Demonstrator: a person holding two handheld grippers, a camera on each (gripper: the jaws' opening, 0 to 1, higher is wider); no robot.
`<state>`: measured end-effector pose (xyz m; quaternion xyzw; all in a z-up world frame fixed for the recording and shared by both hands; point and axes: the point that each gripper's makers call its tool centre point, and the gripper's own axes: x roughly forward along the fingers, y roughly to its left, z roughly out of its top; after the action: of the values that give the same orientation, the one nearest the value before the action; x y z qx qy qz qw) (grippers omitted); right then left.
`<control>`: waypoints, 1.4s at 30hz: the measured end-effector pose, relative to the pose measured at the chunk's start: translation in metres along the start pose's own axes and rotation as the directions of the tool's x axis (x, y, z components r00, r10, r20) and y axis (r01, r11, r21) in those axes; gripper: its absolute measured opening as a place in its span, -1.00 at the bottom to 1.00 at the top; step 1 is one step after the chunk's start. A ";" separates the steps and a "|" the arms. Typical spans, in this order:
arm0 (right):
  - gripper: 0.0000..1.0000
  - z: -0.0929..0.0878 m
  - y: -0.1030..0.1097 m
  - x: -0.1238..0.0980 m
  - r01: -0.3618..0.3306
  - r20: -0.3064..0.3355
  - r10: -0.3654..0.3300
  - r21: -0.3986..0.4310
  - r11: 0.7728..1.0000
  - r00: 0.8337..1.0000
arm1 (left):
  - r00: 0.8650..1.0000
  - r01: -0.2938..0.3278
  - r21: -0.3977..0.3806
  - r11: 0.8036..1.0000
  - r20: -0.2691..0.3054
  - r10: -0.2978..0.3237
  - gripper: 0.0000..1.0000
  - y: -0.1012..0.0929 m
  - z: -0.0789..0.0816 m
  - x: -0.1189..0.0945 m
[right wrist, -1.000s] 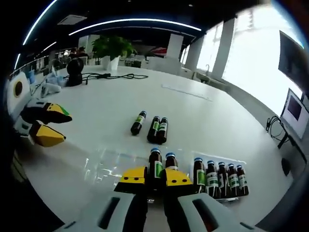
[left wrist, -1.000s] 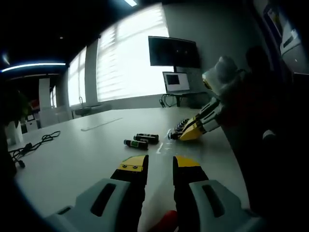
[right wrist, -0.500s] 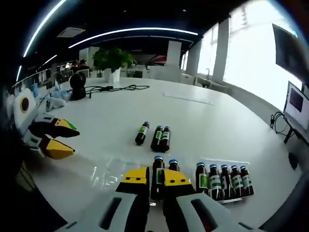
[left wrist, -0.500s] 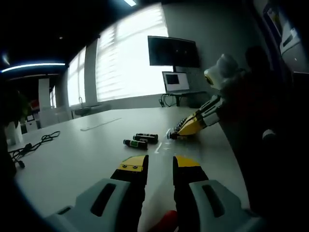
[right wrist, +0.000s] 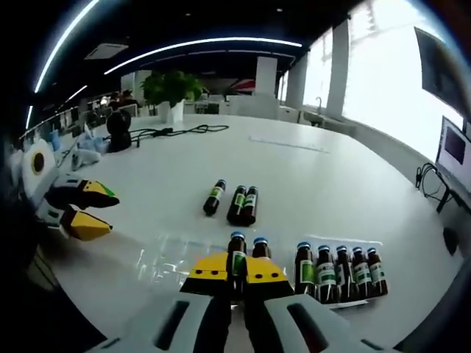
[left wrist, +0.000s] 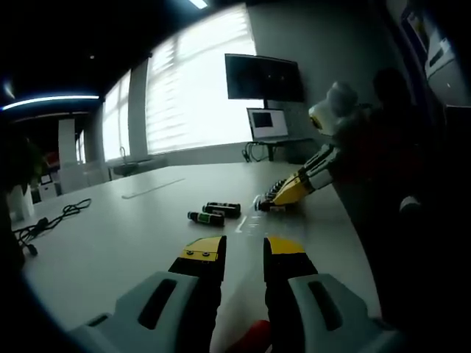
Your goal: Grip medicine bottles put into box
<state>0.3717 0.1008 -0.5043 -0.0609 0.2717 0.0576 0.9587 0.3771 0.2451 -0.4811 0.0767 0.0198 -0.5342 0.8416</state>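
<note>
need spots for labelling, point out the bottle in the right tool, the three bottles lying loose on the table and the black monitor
gripped bottle point(right wrist: 236, 254), right gripper view, green label below its blue cap
loose bottles point(right wrist: 243, 205), right gripper view, middle bottle's body
black monitor point(left wrist: 263, 78), left gripper view, screen centre

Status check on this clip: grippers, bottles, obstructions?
Right gripper shut on upright bottle at clear box. Left gripper open, idle. Three bottles lying loose on table.

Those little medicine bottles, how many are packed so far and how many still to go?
Five bottles already stand upright in the clear box, with a sixth just left of them. The right gripper is shut on a seventh bottle at that row. Three loose bottles lie on the white table, yet to be picked up. The left gripper waits open, holding nothing.
</note>
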 end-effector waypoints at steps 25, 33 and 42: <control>-0.98 -0.002 0.002 0.004 0.001 -0.019 -0.002 -0.020 1.000 1.000 | 1.000 0.003 0.003 1.000 -0.006 -0.003 -0.72 -0.001 -0.001 0.001; -0.98 -0.002 0.002 0.003 -0.010 -0.008 0.010 0.003 1.000 1.000 | 1.000 0.005 0.005 1.000 -0.002 -0.005 -0.72 -0.002 0.001 0.001; -1.00 0.009 -0.001 -0.007 -0.020 0.036 0.020 0.007 1.000 0.999 | 1.000 -0.012 -0.003 1.000 0.003 0.012 -0.72 0.003 0.001 -0.001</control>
<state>0.3708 0.1001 -0.4935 -0.0537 0.2550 0.0673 0.9631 0.3797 0.2471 -0.4796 0.0750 0.0190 -0.5291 0.8450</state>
